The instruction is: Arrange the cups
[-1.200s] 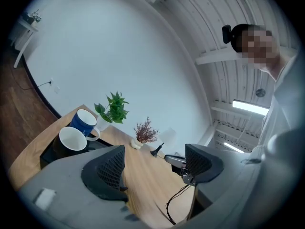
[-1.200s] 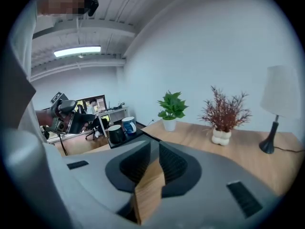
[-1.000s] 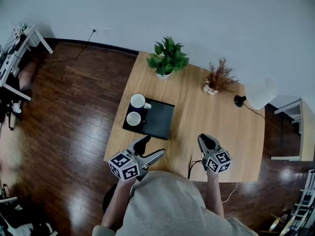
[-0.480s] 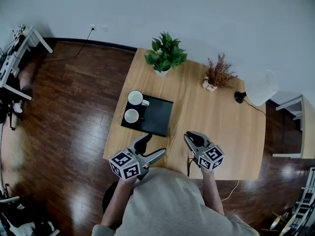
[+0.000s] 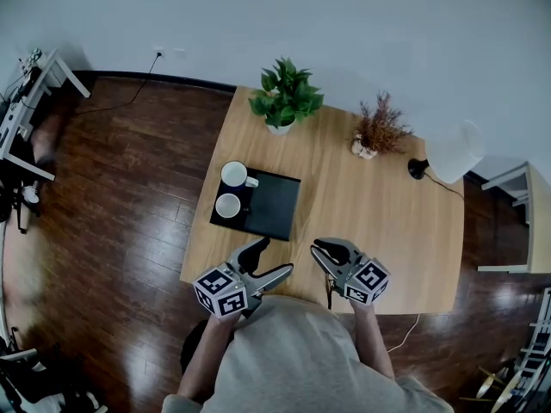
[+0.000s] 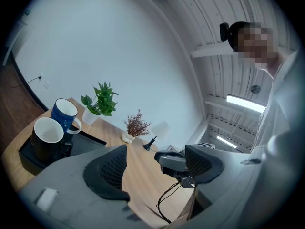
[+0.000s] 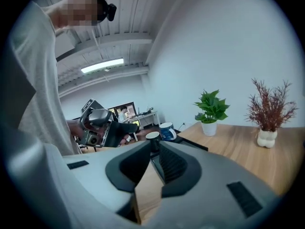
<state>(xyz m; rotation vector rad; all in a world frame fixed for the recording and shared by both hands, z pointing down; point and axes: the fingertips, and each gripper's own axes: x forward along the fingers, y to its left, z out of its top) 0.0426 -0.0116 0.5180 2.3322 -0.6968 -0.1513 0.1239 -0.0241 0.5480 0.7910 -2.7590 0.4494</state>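
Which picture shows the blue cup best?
The left gripper view: the blue cup is big, with its side and handle clear. The head view shows mostly its white inside from above; the right gripper view shows it tiny.

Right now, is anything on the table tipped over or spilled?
No, nothing stands out. The blue cup and the black cup both stand upright on the black tray. The green plant and the dried flowers are upright too, and nothing looks spilled.

Potted plant [image 5: 286, 101], dried sprigs [image 5: 377, 130], white lamp [image 5: 454, 153] along far edge of wooden table [image 5: 379, 205]
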